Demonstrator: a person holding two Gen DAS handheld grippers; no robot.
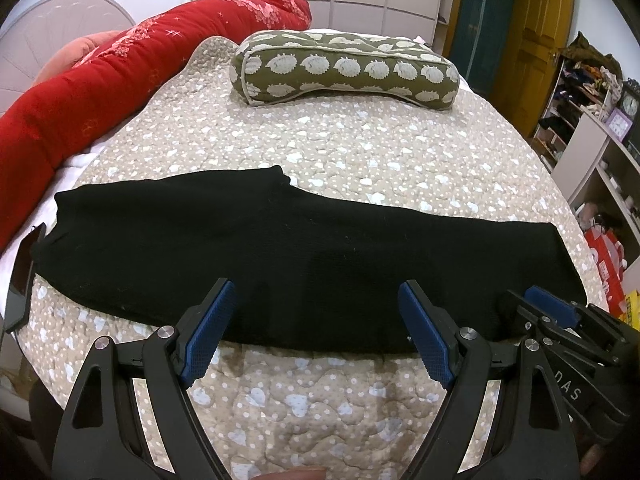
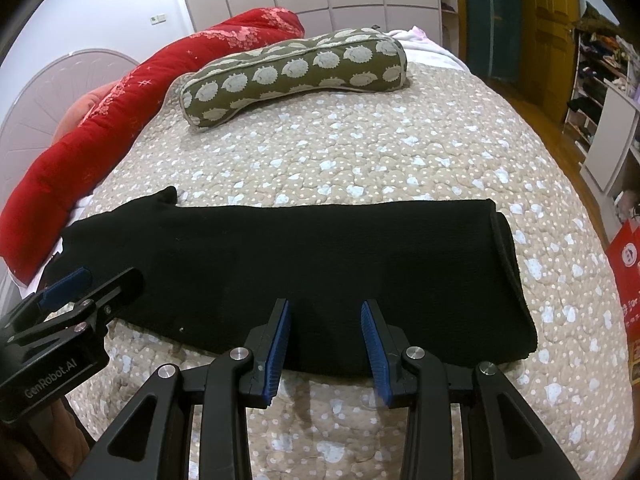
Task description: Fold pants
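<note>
Black pants [image 1: 296, 256] lie flat across the quilted bed, folded lengthwise into one long band; they also show in the right wrist view [image 2: 320, 268]. The folded end sits at the right [image 2: 508, 276]. My left gripper [image 1: 316, 300] is open wide and empty, hovering over the near edge of the pants. My right gripper [image 2: 325, 320] is open and empty, just above the near edge, further right. Each gripper shows in the other's view: the right one [image 1: 560, 312], the left one [image 2: 76, 288].
The bed has a beige quilt [image 1: 320, 152] with white dots. An olive patterned pillow [image 1: 344, 68] lies behind the pants. A red rolled duvet [image 1: 120, 72] runs along the left. Shelves [image 1: 592, 120] and red bags [image 2: 628, 272] stand right of the bed.
</note>
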